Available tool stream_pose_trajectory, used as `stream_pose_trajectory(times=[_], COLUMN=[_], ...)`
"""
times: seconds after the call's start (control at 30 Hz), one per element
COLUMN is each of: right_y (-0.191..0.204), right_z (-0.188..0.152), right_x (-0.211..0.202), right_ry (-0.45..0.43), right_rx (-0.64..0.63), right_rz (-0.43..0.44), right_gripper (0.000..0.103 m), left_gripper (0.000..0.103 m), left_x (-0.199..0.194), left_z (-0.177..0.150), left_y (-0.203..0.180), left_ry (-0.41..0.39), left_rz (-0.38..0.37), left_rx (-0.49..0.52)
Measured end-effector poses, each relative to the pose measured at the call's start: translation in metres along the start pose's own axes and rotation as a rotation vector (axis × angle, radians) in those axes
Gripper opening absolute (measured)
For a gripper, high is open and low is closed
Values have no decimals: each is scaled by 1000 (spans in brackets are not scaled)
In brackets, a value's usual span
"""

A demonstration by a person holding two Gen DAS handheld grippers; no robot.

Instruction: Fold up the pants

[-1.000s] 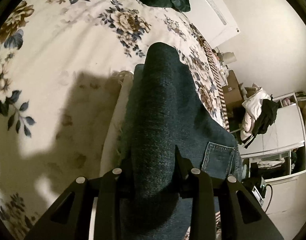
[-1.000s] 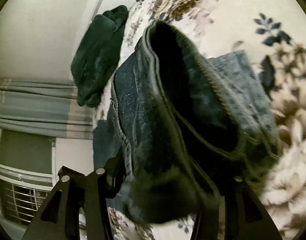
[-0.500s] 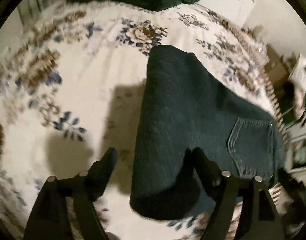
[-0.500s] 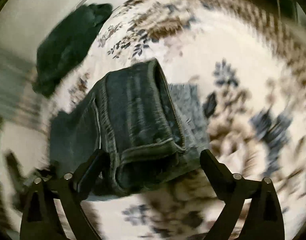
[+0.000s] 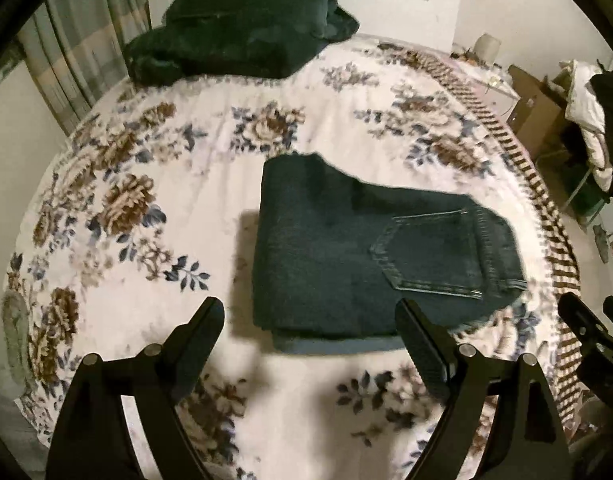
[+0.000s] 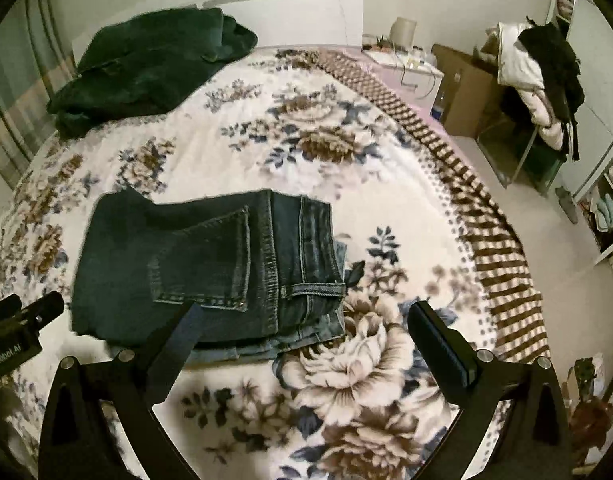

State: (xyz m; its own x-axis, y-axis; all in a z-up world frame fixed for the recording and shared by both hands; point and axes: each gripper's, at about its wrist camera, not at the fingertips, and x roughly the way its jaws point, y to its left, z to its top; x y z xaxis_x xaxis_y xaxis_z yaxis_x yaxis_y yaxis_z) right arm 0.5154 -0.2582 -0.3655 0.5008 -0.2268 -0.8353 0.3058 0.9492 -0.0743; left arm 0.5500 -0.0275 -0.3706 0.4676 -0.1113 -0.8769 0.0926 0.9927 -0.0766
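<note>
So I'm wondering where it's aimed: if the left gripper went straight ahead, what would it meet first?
Probably the folded jeans on the bedspread. The left gripper is opening, nothing between its fingers; depth is unclear.

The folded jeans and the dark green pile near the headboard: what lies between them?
Only bare floral blanket. Both wrist views show nothing lying between the folded jeans and the dark green pile.

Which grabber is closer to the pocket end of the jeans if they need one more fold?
Probably the right gripper: the folded jeans' pocket and waistband lie just ahead of its opening, empty jaws.
</note>
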Motion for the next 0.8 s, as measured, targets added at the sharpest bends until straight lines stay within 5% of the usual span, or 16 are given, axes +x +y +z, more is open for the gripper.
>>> stream_pose_trajectory(times=[0.37, 0.8], right_y=[-27, -59], right_z=[-21, -75], right_x=[-171, -392], right_ry=[-95, -239], right_rx=[-9, -41], right_rz=[27, 86], right_gripper=[103, 103], left_gripper=[87, 87], left_x=[-151, -331], left_z=[-33, -110], left_y=[-13, -31], left_ry=[-134, -299], left_rz=[10, 27], left_rx=[-43, -34])
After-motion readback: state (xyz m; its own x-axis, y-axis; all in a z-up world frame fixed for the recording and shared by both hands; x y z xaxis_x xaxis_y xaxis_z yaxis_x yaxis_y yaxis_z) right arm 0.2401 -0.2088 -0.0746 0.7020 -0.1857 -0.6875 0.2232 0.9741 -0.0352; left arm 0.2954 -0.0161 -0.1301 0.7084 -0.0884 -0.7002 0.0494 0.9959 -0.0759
